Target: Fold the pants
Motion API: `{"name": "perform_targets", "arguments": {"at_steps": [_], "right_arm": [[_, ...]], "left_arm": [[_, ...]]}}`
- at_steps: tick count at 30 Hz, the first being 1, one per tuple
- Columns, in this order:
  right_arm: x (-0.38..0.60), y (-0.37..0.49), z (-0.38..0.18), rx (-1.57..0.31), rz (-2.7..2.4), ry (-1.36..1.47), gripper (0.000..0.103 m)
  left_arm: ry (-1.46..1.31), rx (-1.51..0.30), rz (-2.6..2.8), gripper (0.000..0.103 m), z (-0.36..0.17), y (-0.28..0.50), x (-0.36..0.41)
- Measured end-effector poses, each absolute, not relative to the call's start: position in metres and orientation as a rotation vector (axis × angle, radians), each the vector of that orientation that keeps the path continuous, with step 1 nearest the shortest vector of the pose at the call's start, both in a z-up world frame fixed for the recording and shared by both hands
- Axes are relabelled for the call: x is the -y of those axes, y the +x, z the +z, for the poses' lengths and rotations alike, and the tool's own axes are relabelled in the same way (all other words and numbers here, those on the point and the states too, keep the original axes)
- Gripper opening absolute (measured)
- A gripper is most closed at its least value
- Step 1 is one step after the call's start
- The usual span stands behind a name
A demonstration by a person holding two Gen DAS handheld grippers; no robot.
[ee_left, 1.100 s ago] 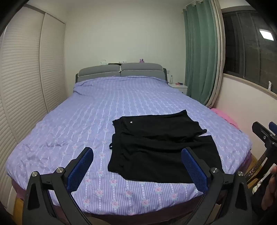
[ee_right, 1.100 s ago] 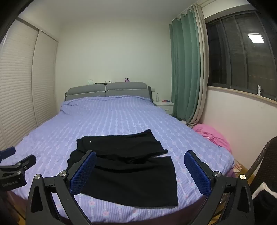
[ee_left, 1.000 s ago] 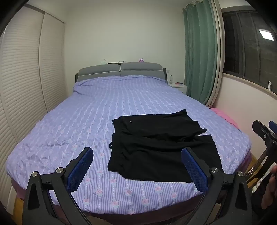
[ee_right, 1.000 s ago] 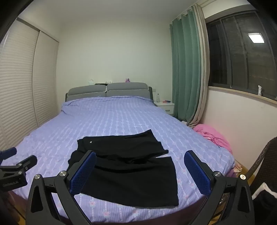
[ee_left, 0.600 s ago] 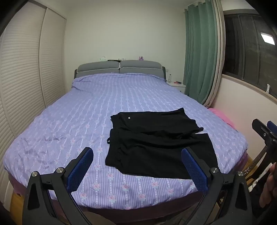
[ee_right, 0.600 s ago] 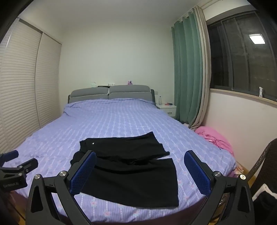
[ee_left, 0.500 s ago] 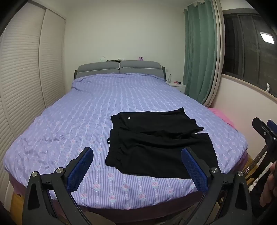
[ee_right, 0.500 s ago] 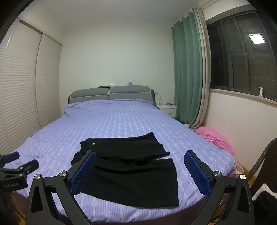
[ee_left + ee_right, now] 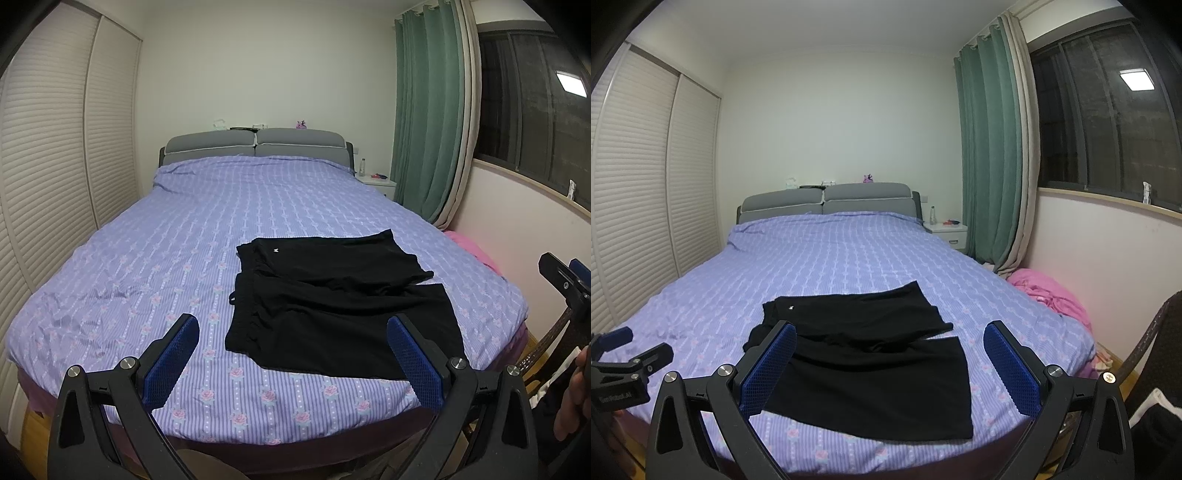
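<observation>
Lying near the foot of the bed (image 9: 155, 236), the black pants (image 9: 332, 306) are sitting half-folded; left gripper (image 9: 295, 354) and right gripper (image 9: 890, 365) are hovering wide open, empty, risking pinching both slack layers together.

Black pants (image 9: 332, 306) (image 9: 871, 365), lying flat on the purple bed cover in the lower centre of both views. The garment is folded over itself, an upper layer overlapping a wider lower one; a small white mark sits near the upper-left corner.
</observation>
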State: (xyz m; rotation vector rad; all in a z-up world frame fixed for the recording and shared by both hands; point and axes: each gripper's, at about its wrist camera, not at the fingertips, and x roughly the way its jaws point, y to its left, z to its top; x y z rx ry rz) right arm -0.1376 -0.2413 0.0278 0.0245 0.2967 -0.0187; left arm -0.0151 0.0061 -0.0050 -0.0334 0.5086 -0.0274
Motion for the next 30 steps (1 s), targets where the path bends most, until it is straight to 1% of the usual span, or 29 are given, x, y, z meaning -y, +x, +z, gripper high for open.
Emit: {"name": "perform_targets", "arguments": {"at_steps": [30], "right_arm": [[0.2415, -0.1360, 0.0228, -0.303, -0.012, 0.035, 0.103]], "left_arm": [[-0.028, -0.504, -0.027, 0.103, -0.0039, -0.0190, -0.0068]]}}
